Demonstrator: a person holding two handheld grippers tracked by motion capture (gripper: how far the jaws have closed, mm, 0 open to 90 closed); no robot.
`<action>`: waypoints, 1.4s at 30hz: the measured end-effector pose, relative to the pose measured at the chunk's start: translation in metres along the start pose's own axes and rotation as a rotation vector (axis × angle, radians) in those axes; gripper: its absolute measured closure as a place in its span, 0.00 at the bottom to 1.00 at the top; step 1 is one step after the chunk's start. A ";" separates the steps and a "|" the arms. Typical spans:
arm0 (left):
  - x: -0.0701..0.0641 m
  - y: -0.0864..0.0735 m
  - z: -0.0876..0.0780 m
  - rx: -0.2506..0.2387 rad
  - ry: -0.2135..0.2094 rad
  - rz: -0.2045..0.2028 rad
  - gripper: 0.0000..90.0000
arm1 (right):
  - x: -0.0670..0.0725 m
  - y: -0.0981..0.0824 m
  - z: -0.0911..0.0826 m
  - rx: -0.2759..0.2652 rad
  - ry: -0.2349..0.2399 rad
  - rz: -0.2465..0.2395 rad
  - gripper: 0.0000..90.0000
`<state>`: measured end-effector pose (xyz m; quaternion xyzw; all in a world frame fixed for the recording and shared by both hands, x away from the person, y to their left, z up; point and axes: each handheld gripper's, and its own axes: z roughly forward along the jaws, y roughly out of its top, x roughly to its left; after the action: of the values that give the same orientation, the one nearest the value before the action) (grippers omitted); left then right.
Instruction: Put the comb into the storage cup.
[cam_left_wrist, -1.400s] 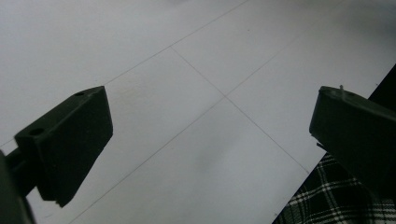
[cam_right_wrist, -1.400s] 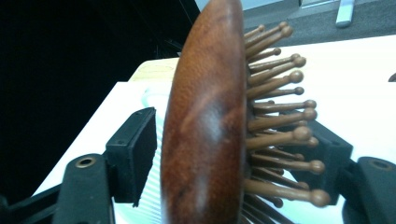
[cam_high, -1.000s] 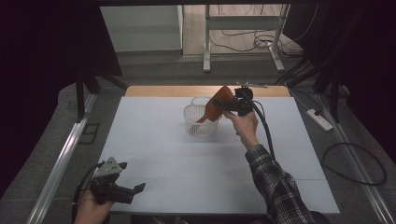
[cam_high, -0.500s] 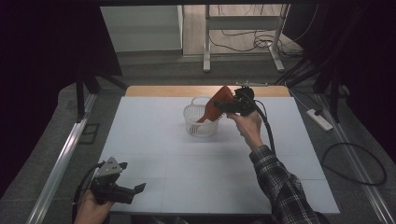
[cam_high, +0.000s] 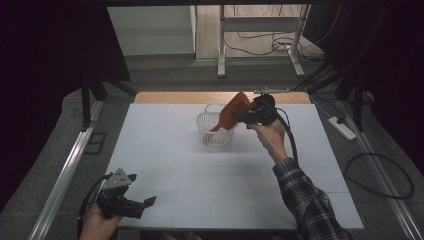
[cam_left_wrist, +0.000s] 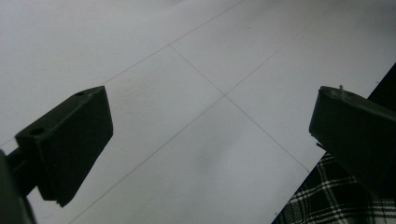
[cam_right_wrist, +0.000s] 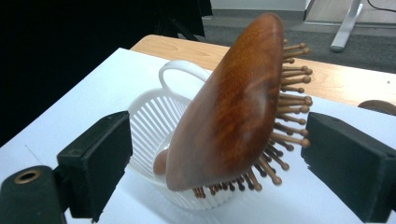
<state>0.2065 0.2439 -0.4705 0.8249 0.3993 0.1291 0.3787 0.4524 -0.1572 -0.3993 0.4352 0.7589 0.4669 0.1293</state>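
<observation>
High view: a table (cam_high: 165, 150) covered by a white sheet ruled with faint grid lines, its wooden far edge (cam_high: 170, 97) left bare. Grey floor surrounds it; a metal rail (cam_high: 65, 170) runs along the left side, and a white-legged frame (cam_high: 220, 45) stands beyond the far edge with loose cables (cam_high: 260, 42) beneath it. A power strip (cam_high: 342, 127) and a coiled cable lie on the floor at right. The room's sides are dark.

A white slatted basket (cam_high: 216, 131) with a loop handle stands on the sheet near the far edge. A brown wooden hairbrush (cam_high: 233, 111) leans in it, handle down inside the basket, the oval head rising tilted above the rim.

The right tool (cam_high: 241, 116) is held just beside the brush head. Right gripper view: its jaws stand apart on either side of the head, bristles (cam_right_wrist: 285, 116) pointing toward the right jaw; whether either jaw touches the brush cannot be told.

The left tool (cam_high: 142, 202) is held low at the near left corner of the table. Left gripper view: its jaws are spread wide over bare sheet, with a plaid sleeve (cam_left_wrist: 336, 200) at the lower right.
</observation>
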 end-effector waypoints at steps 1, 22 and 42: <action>0.000 0.000 0.000 0.000 0.000 0.000 0.00 | 0.000 0.000 -0.002 0.001 -0.002 -0.004 0.10; 0.002 -0.001 -0.002 -0.019 0.003 -0.025 0.00 | -0.005 -0.008 -0.021 0.031 -0.031 -0.089 0.02; 0.003 -0.001 -0.003 -0.025 0.018 -0.030 0.00 | 0.001 -0.023 -0.034 0.079 -0.029 -0.178 0.00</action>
<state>0.2061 0.2485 -0.4695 0.8128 0.4136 0.1356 0.3871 0.4190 -0.1808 -0.4002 0.3777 0.8103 0.4169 0.1641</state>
